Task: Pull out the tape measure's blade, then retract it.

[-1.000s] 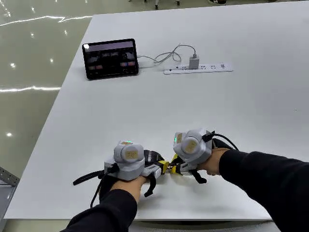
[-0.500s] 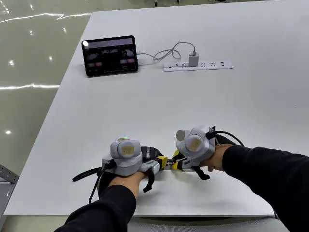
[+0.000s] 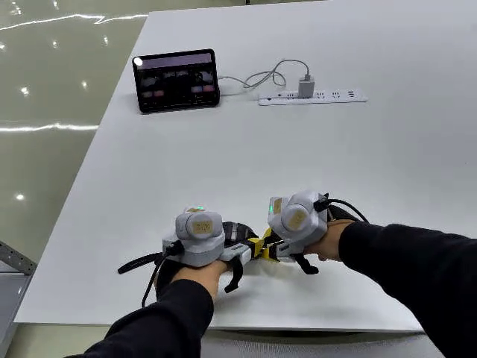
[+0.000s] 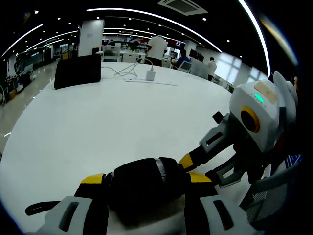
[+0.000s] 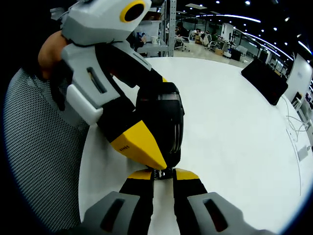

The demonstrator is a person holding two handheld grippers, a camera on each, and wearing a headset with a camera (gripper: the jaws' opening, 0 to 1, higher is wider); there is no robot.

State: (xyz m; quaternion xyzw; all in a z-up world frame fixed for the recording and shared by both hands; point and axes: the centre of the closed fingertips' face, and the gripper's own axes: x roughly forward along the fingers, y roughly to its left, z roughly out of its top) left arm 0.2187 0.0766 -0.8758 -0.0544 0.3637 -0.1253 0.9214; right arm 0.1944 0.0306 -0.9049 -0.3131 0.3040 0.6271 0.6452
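Observation:
The tape measure (image 4: 146, 188) is a black round case lying on the white table (image 3: 246, 164) near its front edge. My left gripper (image 4: 145, 179) is shut on the case, with a yellow-tipped jaw on each side. From the right, my right gripper (image 5: 164, 175) is shut on the blade's metal end hook (image 5: 163, 172), right at the case's mouth (image 5: 164, 122). Hardly any blade is out. In the head view the left gripper (image 3: 242, 250) and right gripper (image 3: 267, 250) meet tip to tip, and the case (image 3: 235, 231) sits between them.
A dark tablet (image 3: 177, 79) stands at the far left of the table. A white power strip (image 3: 313, 95) with a charger and cable lies to its right. The table's front edge (image 3: 246, 324) runs just behind the hands. Shiny floor lies off the left side.
The head camera has shifted a little. The right gripper has come slightly closer to the left one; both keep their hold.

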